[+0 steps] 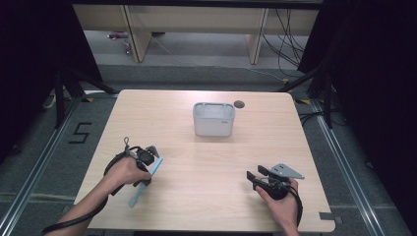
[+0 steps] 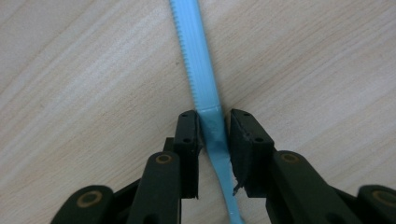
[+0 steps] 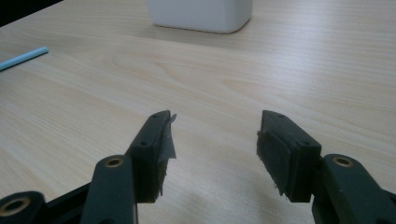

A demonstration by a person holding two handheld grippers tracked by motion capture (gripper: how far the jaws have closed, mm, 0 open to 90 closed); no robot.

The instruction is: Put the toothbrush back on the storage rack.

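Observation:
A long light blue plastic stick (image 1: 156, 166) with a ribbed side lies slanted on the wooden table (image 1: 206, 162) at the front left. My left gripper (image 1: 146, 180) points down onto it. In the left gripper view the stick (image 2: 194, 51) runs between the two black jaws, and both pads of the left gripper (image 2: 215, 122) touch its smooth narrow part. My right gripper (image 1: 251, 178) rests at the front right, held by a hand. Its jaws (image 3: 215, 122) stand wide apart over bare wood with nothing between them. One end of the stick (image 3: 23, 58) shows at far left there.
A white rectangular container (image 1: 214, 119) stands at the table's middle back, also seen as the container (image 3: 201, 16) ahead of the right gripper. A small dark round hole (image 1: 239, 104) sits in the tabletop behind it. Cables trail on the floor beyond the table.

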